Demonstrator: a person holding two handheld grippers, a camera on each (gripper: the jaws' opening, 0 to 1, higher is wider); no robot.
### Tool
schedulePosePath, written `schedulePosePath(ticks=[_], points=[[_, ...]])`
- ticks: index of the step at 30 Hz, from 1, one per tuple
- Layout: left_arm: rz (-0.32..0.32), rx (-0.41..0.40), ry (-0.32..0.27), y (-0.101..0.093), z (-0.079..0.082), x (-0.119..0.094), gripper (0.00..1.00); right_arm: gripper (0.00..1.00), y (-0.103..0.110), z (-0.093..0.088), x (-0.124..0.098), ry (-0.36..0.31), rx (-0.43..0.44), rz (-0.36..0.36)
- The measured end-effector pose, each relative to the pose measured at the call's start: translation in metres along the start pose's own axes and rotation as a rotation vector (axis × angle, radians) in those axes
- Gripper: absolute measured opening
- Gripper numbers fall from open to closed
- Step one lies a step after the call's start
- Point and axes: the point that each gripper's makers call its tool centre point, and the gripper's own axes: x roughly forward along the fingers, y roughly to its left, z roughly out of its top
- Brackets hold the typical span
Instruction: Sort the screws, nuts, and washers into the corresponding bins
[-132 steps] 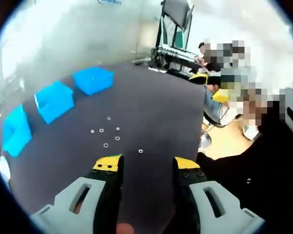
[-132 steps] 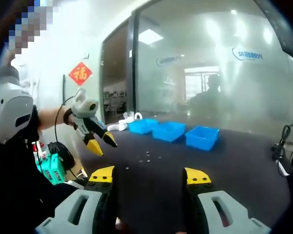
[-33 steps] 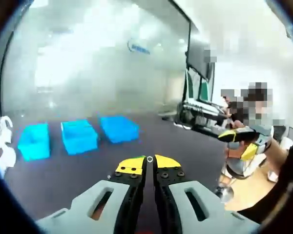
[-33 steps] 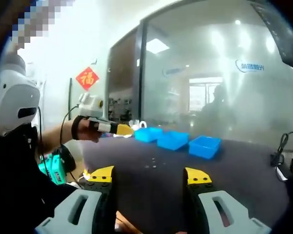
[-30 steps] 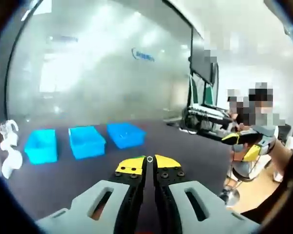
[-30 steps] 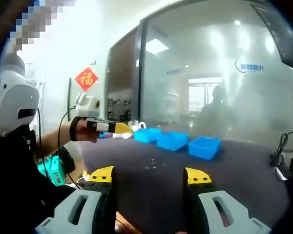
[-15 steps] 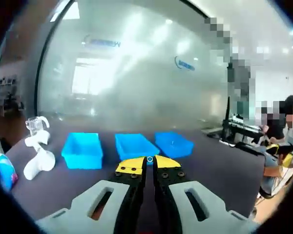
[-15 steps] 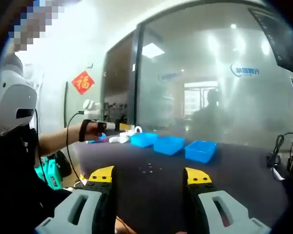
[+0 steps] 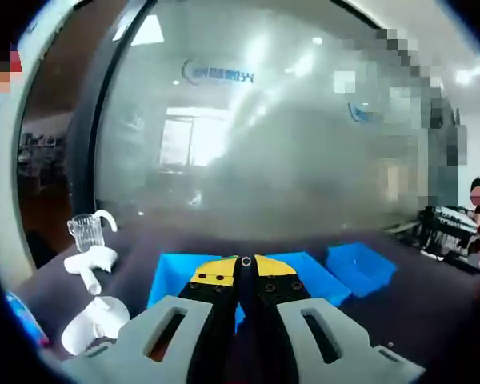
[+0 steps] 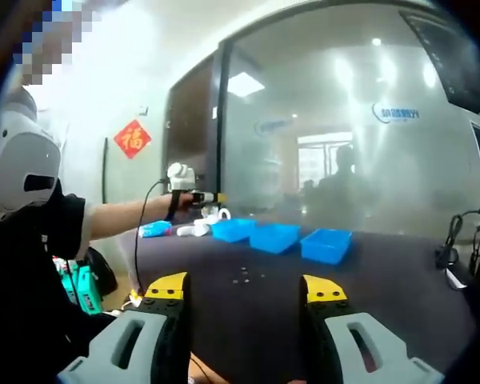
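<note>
My left gripper (image 9: 246,265) is shut, and a small metal ring (image 9: 246,261), a washer or a nut, is pinched at its tips. Just past the tips lie three blue bins on the dark table: the left bin (image 9: 171,274), the middle bin (image 9: 306,268) and the right bin (image 9: 361,263). In the right gripper view the left gripper (image 10: 206,197) hangs above the far left end of the bin row (image 10: 275,236). Several loose small parts (image 10: 242,278) lie on the table (image 10: 384,280) in front of the bins. My right gripper (image 10: 246,288) is open with nothing between its jaws.
White plastic pieces (image 9: 90,259) and a clear cup (image 9: 83,233) stand left of the bins. A glass wall (image 9: 288,160) rises behind the table. A person's arm (image 10: 116,218) reaches across from the left. Cables (image 10: 456,250) lie at the table's right edge.
The left gripper closed on the ring earlier and has carried it left, from the middle of the table to above the bins. The right gripper has stayed open and nearly still.
</note>
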Motion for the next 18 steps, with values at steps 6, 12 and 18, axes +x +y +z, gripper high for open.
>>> schedulePosePath(ticks=[6, 12, 18], points=[[0.029, 0.025, 0.040, 0.016, -0.004, 0.028, 0.02, 0.50, -0.002, -0.002, -0.003, 0.000, 0.010, -0.006], [0.038, -0.012, 0.058, 0.021, -0.005, 0.042, 0.02, 0.50, -0.004, -0.004, -0.005, 0.002, 0.020, -0.016], [0.064, 0.025, 0.093, 0.033, -0.020, 0.055, 0.02, 0.50, -0.003, -0.002, -0.007, -0.004, 0.021, -0.019]])
